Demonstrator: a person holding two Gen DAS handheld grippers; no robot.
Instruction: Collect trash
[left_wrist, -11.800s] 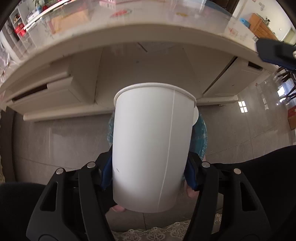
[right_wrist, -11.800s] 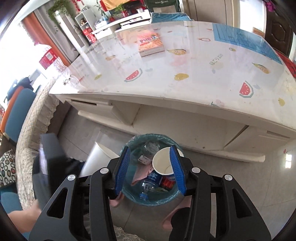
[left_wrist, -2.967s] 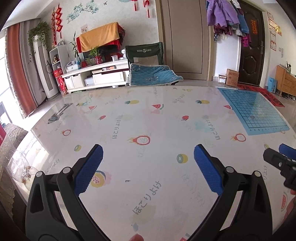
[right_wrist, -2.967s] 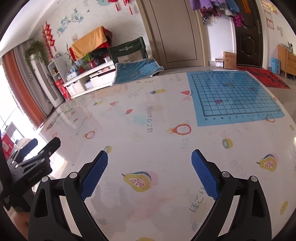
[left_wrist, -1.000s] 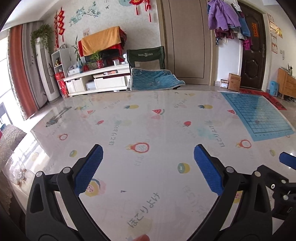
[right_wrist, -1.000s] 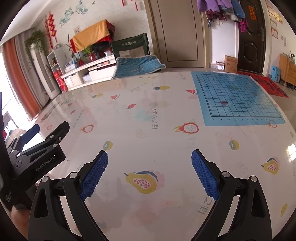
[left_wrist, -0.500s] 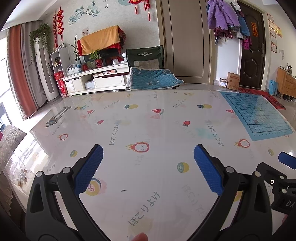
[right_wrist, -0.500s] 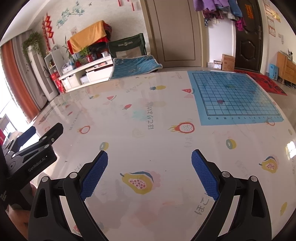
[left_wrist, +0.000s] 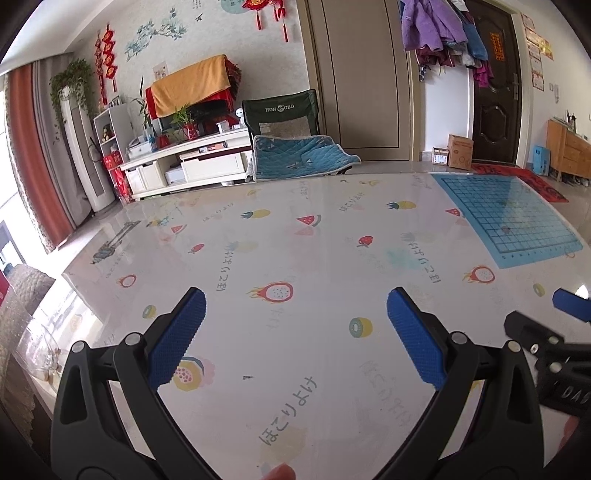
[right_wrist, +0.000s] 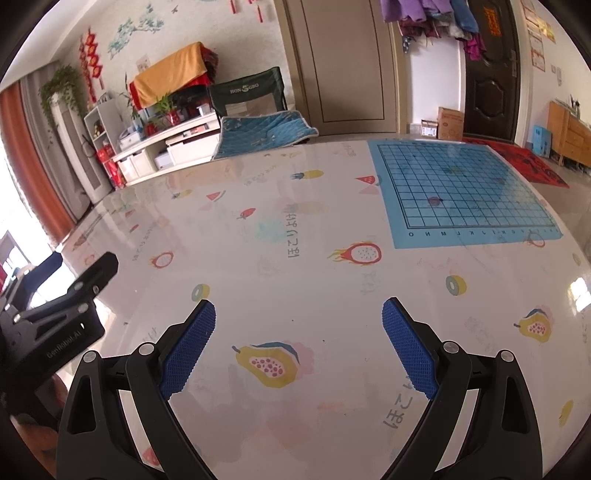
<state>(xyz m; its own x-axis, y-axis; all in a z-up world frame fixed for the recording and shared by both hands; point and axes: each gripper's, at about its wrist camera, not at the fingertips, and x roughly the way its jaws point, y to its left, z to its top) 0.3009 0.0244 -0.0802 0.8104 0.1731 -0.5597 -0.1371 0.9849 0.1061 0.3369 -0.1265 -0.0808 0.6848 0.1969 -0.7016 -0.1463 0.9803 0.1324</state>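
Note:
My left gripper (left_wrist: 295, 321) is open and empty above the glossy fruit-print table top (left_wrist: 314, 258). My right gripper (right_wrist: 298, 328) is open and empty above the same table (right_wrist: 295, 280). Each gripper shows at the edge of the other's view: the right one in the left wrist view (left_wrist: 546, 343), the left one in the right wrist view (right_wrist: 62, 299). No trash and no bin show in either view.
A blue grid mat (right_wrist: 458, 192) lies on the table's far right. A clear glass dish (left_wrist: 33, 350) sits at the table's left edge. A green folding chair (left_wrist: 284, 122) with a blue quilt stands behind the table, beside a white TV cabinet (left_wrist: 192, 166).
Since the cup was held over the bin, both grippers have risen above the table and stand open and empty. Over the last second both views shift only slightly.

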